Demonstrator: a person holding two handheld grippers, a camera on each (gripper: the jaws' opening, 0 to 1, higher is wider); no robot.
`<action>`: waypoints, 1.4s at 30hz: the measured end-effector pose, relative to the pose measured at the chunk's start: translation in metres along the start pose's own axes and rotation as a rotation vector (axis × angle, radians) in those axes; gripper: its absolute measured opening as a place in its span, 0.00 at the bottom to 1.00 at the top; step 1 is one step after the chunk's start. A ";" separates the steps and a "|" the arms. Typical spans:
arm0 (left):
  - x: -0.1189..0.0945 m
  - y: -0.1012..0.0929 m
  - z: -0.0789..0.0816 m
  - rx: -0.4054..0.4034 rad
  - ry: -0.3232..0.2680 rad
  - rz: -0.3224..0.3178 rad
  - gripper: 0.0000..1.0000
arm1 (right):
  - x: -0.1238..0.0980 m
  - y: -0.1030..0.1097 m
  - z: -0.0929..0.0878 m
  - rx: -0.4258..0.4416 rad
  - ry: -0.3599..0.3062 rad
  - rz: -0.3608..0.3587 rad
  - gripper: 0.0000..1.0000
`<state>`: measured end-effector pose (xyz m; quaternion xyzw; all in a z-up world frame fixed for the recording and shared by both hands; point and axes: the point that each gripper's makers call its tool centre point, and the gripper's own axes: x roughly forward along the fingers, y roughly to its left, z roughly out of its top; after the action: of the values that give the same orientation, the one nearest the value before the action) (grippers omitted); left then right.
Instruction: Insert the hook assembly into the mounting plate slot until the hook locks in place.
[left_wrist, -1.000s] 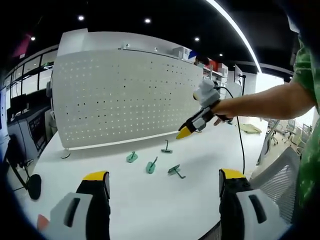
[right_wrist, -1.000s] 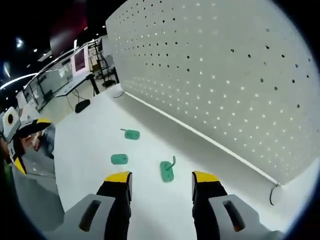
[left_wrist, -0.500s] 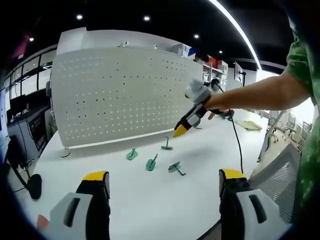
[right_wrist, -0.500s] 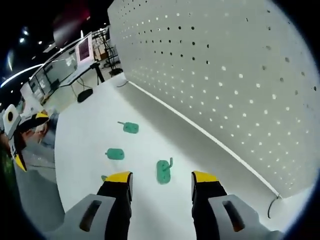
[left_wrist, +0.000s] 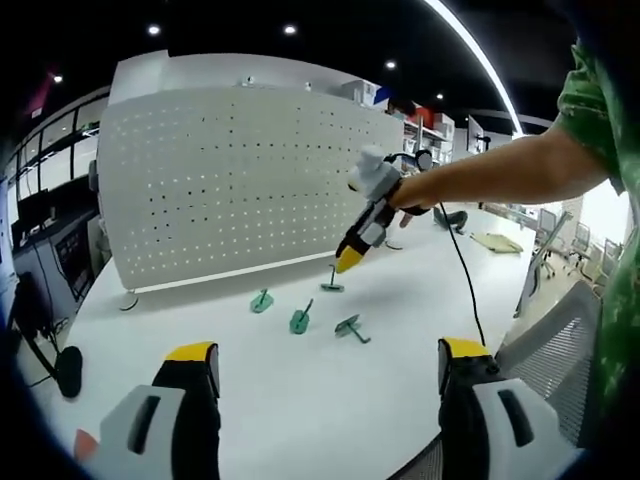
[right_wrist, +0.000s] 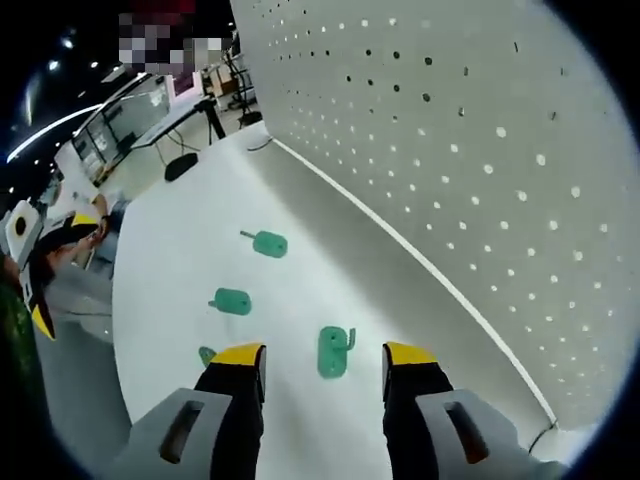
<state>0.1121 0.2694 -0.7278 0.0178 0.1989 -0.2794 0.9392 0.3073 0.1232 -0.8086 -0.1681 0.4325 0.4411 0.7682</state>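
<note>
Right gripper (right_wrist: 324, 362): jaws spread, nothing between them, poised over the white table (right_wrist: 180, 260). Nearest hook (right_wrist: 333, 350): green, lying flat just ahead of the yellow tips, between them. Second hook (right_wrist: 232, 301) and third hook (right_wrist: 267, 243): farther ahead, to its left. Fourth hook (right_wrist: 207, 354): beside the left jaw, mostly hidden, probably the same kind. Pegboard (right_wrist: 480, 160): upright, along its right side.

Left gripper (left_wrist: 325, 362): jaws wide apart, empty, well back from the hooks.
</note>
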 end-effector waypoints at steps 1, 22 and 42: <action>0.000 0.000 0.000 0.000 0.000 0.001 0.93 | 0.001 0.000 0.000 -0.002 0.005 0.004 0.47; 0.001 0.001 -0.001 -0.011 0.002 0.001 0.91 | 0.015 -0.011 -0.008 -0.022 0.160 0.082 0.32; 0.000 0.005 -0.001 -0.022 0.000 0.012 0.90 | 0.028 -0.011 -0.018 -0.038 0.317 0.167 0.24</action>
<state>0.1145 0.2735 -0.7292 0.0085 0.2020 -0.2716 0.9409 0.3135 0.1211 -0.8431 -0.2136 0.5524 0.4794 0.6476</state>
